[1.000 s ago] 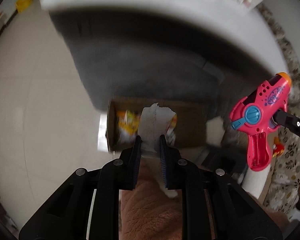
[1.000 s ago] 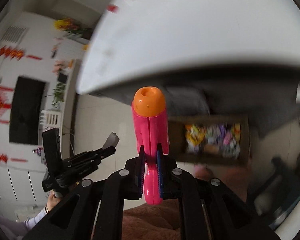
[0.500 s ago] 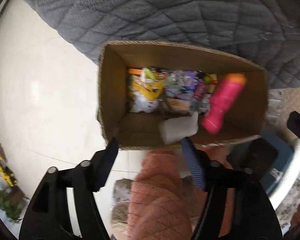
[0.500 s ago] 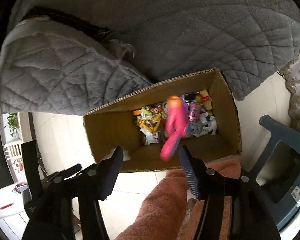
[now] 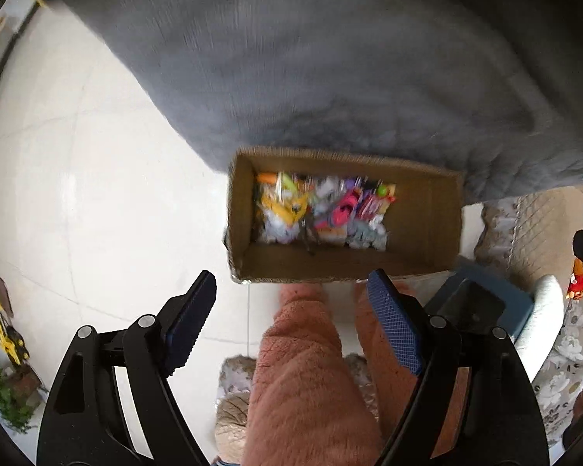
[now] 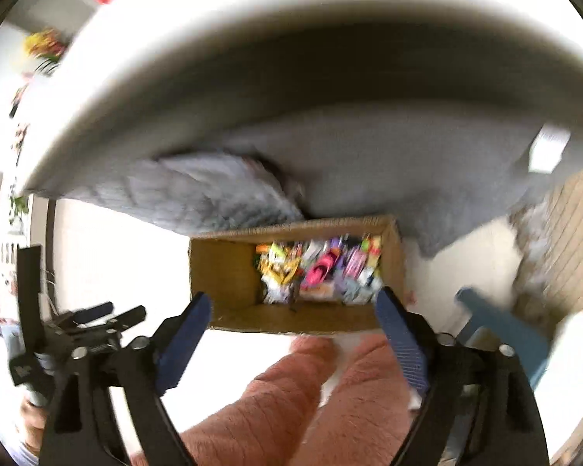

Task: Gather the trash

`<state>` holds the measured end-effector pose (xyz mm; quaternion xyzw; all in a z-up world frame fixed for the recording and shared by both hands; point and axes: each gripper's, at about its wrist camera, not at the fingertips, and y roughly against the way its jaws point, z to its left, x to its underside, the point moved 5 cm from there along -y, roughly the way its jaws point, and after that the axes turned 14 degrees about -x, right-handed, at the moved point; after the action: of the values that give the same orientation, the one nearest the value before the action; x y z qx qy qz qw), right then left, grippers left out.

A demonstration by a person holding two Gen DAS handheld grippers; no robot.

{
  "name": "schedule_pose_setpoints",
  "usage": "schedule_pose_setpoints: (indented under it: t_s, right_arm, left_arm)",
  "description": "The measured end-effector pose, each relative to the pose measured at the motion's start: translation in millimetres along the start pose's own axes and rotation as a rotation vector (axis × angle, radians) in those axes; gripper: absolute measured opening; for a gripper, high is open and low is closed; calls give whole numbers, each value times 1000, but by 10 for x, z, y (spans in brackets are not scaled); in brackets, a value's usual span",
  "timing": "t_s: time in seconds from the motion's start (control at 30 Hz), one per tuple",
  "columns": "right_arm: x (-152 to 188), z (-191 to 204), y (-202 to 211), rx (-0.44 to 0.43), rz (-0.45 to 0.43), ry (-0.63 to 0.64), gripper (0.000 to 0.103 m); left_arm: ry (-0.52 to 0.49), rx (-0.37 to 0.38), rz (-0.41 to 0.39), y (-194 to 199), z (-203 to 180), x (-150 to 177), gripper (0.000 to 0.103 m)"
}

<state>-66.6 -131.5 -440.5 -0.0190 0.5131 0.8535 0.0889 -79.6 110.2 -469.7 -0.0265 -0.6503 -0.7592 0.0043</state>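
From the left wrist view, the left gripper hangs above the pale tiled floor, pointing down. Its jaws have just been opening and stand wide apart with nothing between them. Beyond them a cardboard box sits on the floor, its far edge tucked against a grey quilted cover. A blurred heap of bright trash fills the left and middle of the box bottom, a pink toy among it. The person's legs in a fuzzy pink garment stand just beside the near wall of the box.

From the right wrist view, the right gripper also has its jaws freshly spread wide and empty, held over the near edge of the same box. The trash lies toward the right end. The left gripper shows at the left edge.
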Motion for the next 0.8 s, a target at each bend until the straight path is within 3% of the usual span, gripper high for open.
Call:
schedule_pose_setpoints:
  t_s: [0.13,0.3,0.5,0.7,0.8]
  right_arm:
    - [-197,314,655,11,-116,116,97]
    - [-568,668,1376,19,-290,207,97]
    - [-1059,1209,2431,64,-589,341,97]
    - [-1354,1419,3247,106,-812,382,97]
    - [-1437,1428,3454,114,-854,386,97]
  left_arm:
    - [60,28,-151,814,107,-159,79]
    - [146,18,-385,1902,221,-507,79]
    - [209,-2,-665,3098,252,-859,79]
    - [250,-15,-809,3818,235,-1096,82]
    - [261,-25,-875,4078,195,-1148,86]
